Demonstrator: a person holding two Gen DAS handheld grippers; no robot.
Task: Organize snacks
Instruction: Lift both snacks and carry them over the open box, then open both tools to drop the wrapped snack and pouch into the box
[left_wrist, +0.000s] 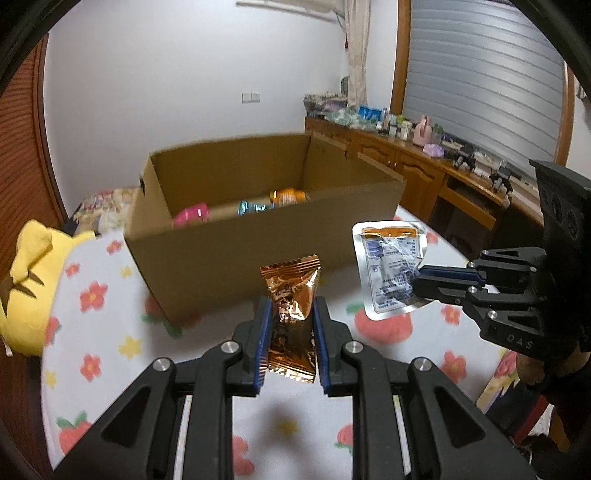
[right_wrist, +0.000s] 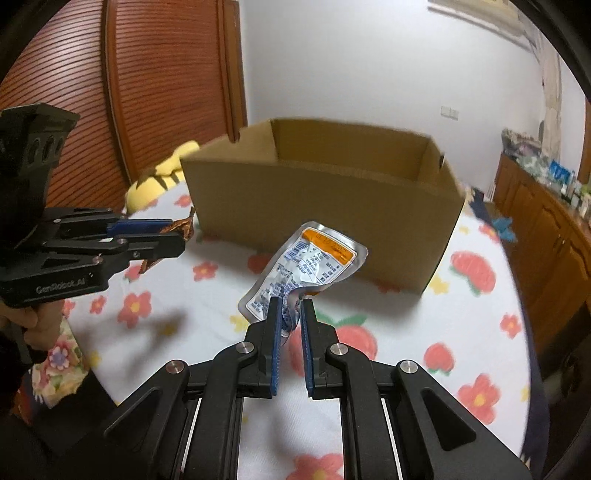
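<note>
copper-brown foil marks the snack packet (left_wrist: 291, 314) clamped upright between the blue pads of the left gripper (left_wrist: 291, 325), clear of the flowered cloth (left_wrist: 110, 332). the right gripper (right_wrist: 290, 321) pinches a crumpled lower corner of a flat silver pouch (right_wrist: 306, 269) with an orange band, which hangs tilted above the cloth. both packets are near the front wall of the open cardboard box (left_wrist: 258, 258), which already holds pink, blue and orange packs (left_wrist: 240, 210). judged step: carrying both snacks to the box. to do it well, lift each above the front rim before going forward, keep the two grippers apart, and let go only once over the open interior; the corner-held pouch may swing or slip.
</note>
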